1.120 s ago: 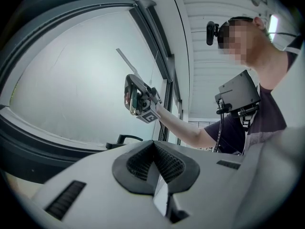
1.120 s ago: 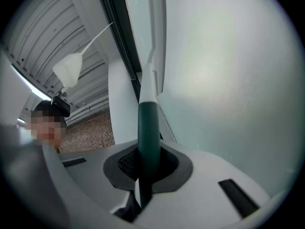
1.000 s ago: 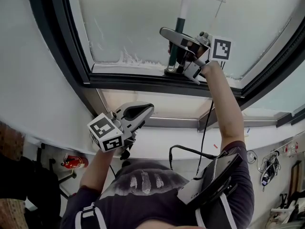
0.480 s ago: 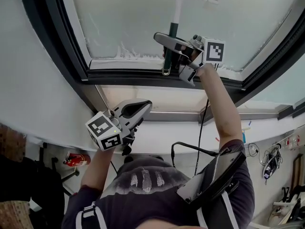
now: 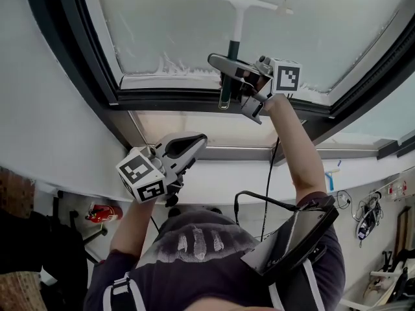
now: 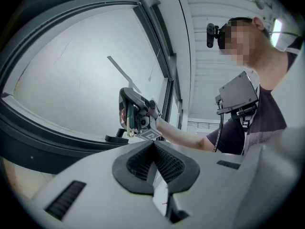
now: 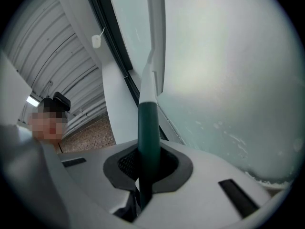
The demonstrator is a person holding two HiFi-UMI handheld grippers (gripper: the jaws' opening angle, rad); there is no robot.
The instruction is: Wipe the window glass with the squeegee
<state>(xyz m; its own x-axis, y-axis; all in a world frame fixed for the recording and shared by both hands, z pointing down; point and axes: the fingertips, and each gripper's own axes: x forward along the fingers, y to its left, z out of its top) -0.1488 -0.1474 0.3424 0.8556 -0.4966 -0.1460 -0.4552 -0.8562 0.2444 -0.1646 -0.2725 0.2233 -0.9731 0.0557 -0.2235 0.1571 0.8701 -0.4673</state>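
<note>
The right gripper (image 5: 230,70) is clamping its fingers on the white T-shaped squeegee's (image 5: 237,18) dark-green handle, setting the blade flat against the frosted window glass (image 5: 168,24) for wiping. The left gripper (image 5: 198,142) is idling below, fingers closed on nothing.

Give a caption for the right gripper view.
Right gripper holds the squeegee by its green handle at the window glass.

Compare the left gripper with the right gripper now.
The grey left gripper is shut and empty; the grey right gripper is shut on the dark green handle of the white T-shaped squeegee. The left gripper hangs below the window frame; the right gripper is raised to the frosted window glass. Both carry marker cubes.
</note>
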